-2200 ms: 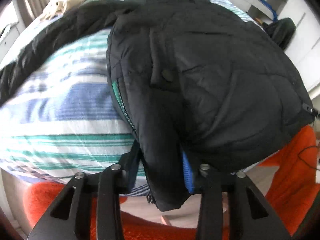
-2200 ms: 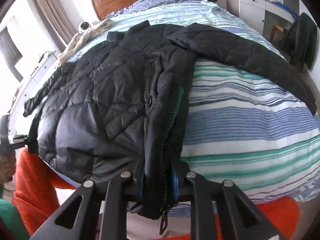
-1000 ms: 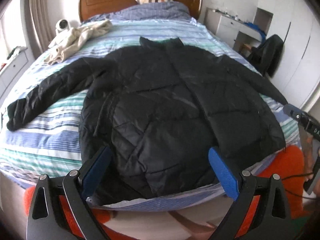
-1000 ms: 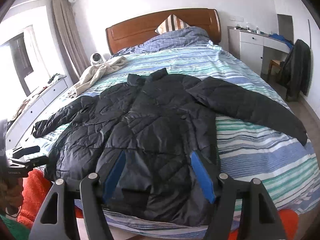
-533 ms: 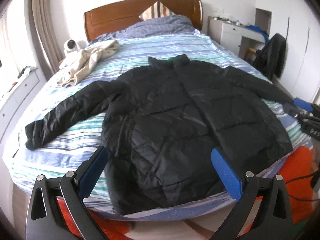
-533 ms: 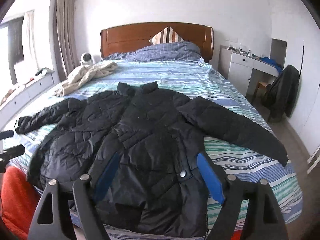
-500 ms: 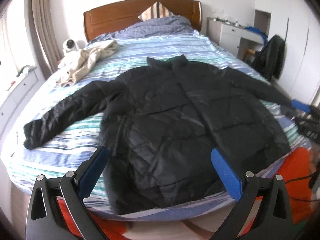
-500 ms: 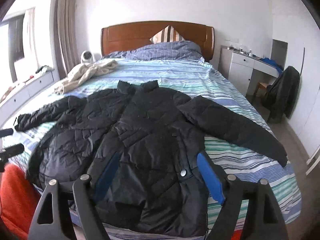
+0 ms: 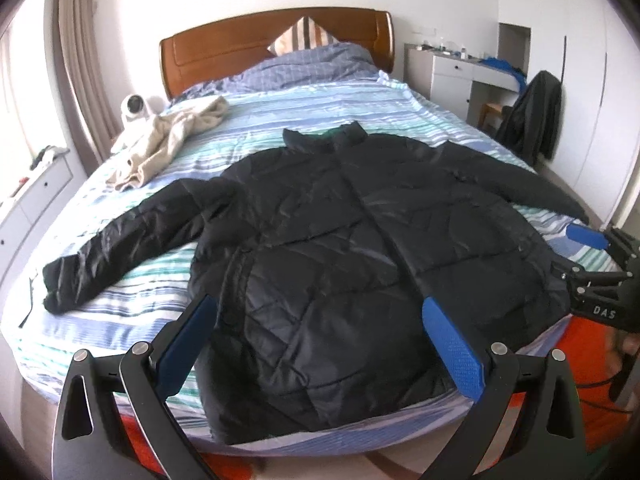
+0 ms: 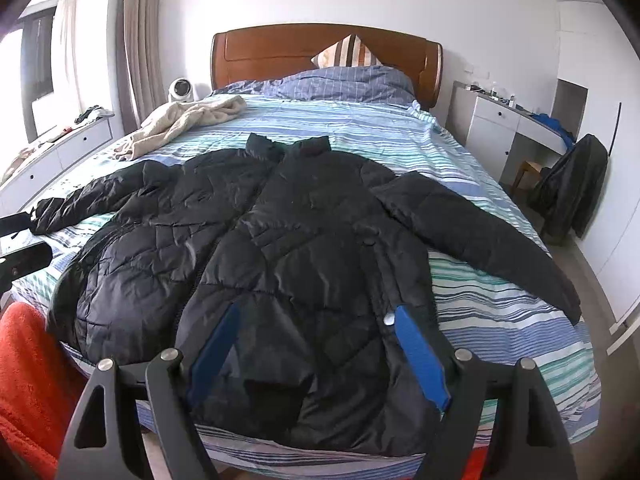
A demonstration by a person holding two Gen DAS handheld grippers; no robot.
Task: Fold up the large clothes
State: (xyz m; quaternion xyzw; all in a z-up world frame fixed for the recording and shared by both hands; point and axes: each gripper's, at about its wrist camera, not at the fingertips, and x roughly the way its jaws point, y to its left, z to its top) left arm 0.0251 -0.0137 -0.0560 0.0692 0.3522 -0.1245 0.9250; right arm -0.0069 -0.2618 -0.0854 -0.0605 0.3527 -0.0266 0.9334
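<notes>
A large black quilted jacket (image 9: pixel 340 240) lies face up and spread flat on the striped bed (image 9: pixel 120 320), collar toward the headboard, hem at the foot edge. One sleeve (image 9: pixel 112 248) reaches left and the other sleeve (image 10: pixel 480 240) reaches right. My left gripper (image 9: pixel 319 300) hovers open above the hem's left part, nothing between its blue pads. Over the hem's right part (image 10: pixel 300 260), my right gripper (image 10: pixel 319 308) also stands open and holds nothing. Each gripper shows at the edge of the other's view: the right one (image 9: pixel 592 248), the left one (image 10: pixel 20 240).
A beige garment (image 9: pixel 172 144) and a small white fan (image 9: pixel 134 108) lie at the bed's far left. A white desk (image 10: pixel 500 120) and a chair draped with a dark coat (image 10: pixel 572 192) stand to the right. Low drawers (image 10: pixel 60 148) line the left wall. Orange fabric (image 10: pixel 28 380) sits below the bed's foot.
Both grippers let go of the jacket's front edges, opened wide and drew back from the bed. The jacket now lies closed and flat, still over the last half second.
</notes>
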